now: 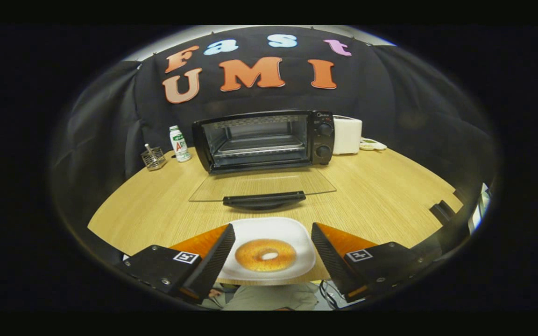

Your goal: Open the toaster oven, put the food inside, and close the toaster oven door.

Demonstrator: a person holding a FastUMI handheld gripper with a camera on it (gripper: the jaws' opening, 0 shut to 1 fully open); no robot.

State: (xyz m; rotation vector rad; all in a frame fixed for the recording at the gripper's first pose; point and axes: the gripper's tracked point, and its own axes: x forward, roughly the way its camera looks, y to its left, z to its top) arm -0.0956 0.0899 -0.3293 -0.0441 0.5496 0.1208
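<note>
The gripper (pixel 272 228) is seen nearest, its two fingers spread wide apart and pressed on nothing. Between the fingers, below them, a white plate (pixel 292 231) is laid at the near edge of the wooden table (pixel 381 196); part of the plate's left rim is hidden behind the left finger. A bagel (pixel 265 255), golden and ring-shaped, is set flat on the plate, toward its near side. Whether the fingers are level with the plate or held above it cannot be told with certainty from this angle.

Just beyond the plate, the toaster oven's glass door (pixel 262 185) is folded down flat onto the table, with its dark handle (pixel 264 199) turned toward the plate and kept apart from it by a narrow strip of bare wood. Behind the door the toaster oven (pixel 262 140) is stood open, facing the gripper; a wire rack (pixel 259 145) is seen inside the cavity, and two round knobs (pixel 323 140) are mounted one above the other on its right panel.

To the left of the oven a small white bottle (pixel 180 143) with a green label is stood upright, and farther left a small wire holder (pixel 153 157) is placed. To the right of the oven, touching or just beside it, a white appliance (pixel 347 135) is set, and past that a small pale object (pixel 372 145) is laid near the far table edge.
</note>
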